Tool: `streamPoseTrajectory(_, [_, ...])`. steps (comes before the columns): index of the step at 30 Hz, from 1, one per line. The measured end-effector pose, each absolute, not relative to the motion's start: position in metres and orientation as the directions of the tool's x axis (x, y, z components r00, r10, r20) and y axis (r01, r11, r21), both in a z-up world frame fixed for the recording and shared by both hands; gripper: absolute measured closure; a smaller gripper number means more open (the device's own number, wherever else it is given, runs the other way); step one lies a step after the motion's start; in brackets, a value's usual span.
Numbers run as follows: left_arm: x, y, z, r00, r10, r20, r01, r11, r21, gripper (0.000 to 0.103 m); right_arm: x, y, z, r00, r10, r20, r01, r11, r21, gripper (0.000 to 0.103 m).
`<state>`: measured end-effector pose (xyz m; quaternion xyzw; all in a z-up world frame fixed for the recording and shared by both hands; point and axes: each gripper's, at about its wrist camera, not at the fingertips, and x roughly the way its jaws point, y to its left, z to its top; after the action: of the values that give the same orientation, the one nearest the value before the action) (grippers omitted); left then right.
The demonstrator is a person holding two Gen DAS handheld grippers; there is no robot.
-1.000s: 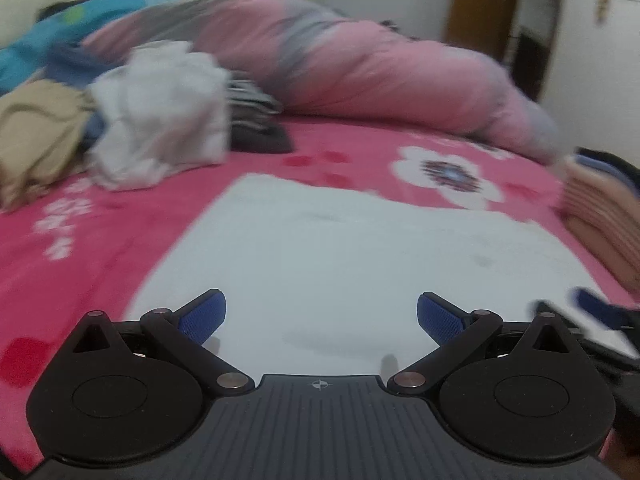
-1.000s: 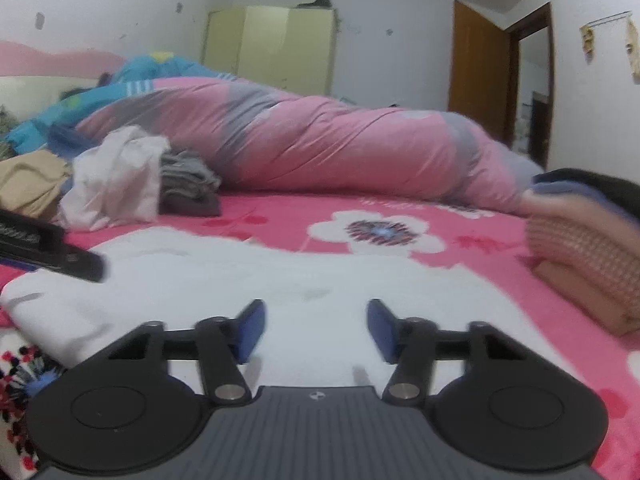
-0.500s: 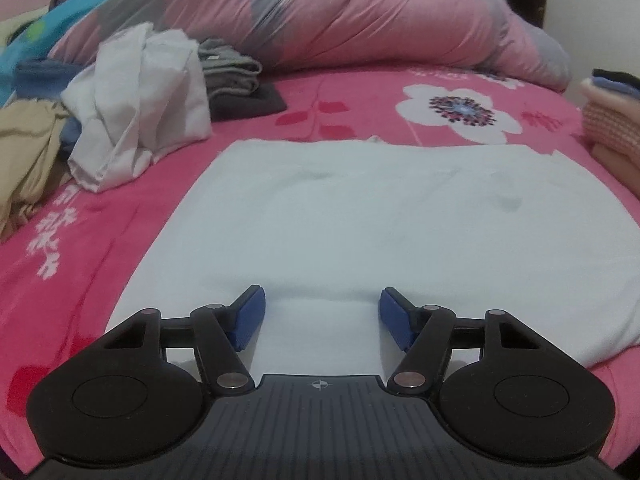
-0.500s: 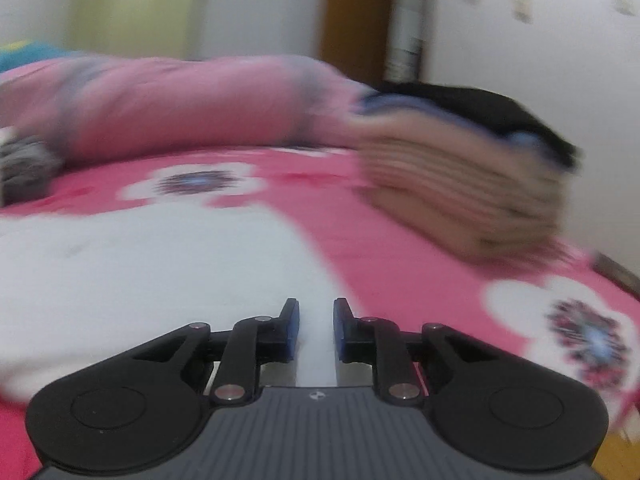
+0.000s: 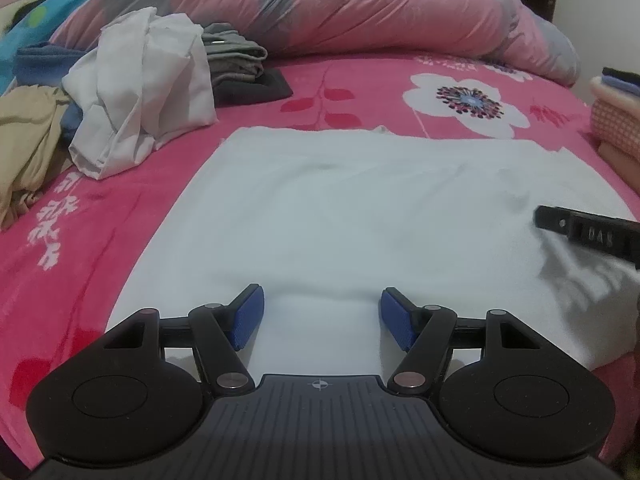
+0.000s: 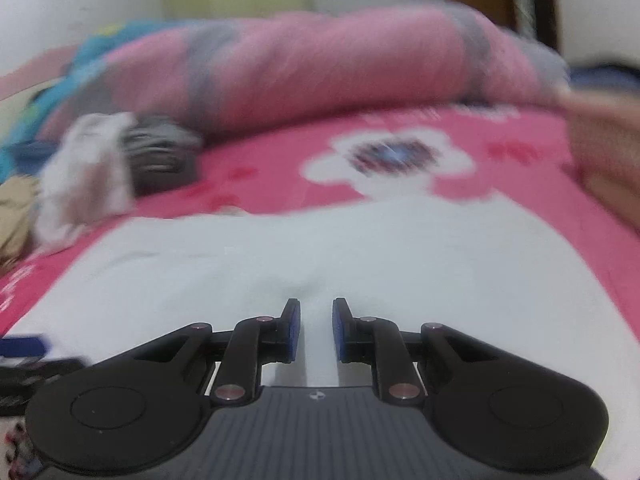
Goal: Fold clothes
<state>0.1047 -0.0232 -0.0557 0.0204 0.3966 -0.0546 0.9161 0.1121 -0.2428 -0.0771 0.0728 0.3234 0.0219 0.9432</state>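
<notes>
Currently the white garment (image 5: 360, 216) lies flat on the bed (image 5: 100, 240), near edge along the bed's front edge, long axis running left to right. Left gripper (image 5: 322, 316) sits at that near edge, jaws wide apart, cloth between them but not pinched. Right gripper (image 6: 316, 328) is over the same edge further right, jaws nearly closed with a narrow gap; whether any cloth is pinched I cannot tell. Crumpled white cloth (image 5: 140, 92) and grey clothes (image 5: 236, 56) lie toward the far left corner, folded stack (image 5: 616, 120) at the right edge, quilt (image 5: 360, 4) behind. Nothing blocks a fold away from the front edge.
</notes>
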Motion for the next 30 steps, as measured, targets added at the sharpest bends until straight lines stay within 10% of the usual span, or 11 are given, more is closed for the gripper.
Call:
streamPoseTrajectory(9, [0.107, -0.021, -0.058, 0.677, -0.084, -0.731, 0.108, 0.994, -0.014, 0.035, 0.136, -0.366, -0.078, 0.73, -0.108, -0.675, 0.344, 0.911, 0.226, 0.087])
streamPoseTrajectory(14, [0.105, -0.02, -0.056, 0.682, -0.085, -0.726, 0.101, 0.995, -0.022, 0.036, 0.114, -0.327, -0.058, 0.814, 0.037, -0.579, 0.14, 0.956, 0.258, 0.085])
streamPoseTrajectory(20, [0.101, 0.003, -0.028, 0.787, -0.167, -0.594, 0.085, 0.983, -0.164, 0.035, 0.117, -0.354, -0.064, 0.792, -0.02, -0.61, 0.221, 0.941, 0.256, 0.085])
streamPoseTrajectory(30, [0.169, -0.004, -0.027, 0.738, -0.187, -0.649, 0.131, 0.982, -0.134, 0.037, 0.121, -0.393, -0.07, 0.753, -0.096, -0.651, 0.325, 0.914, 0.241, 0.085])
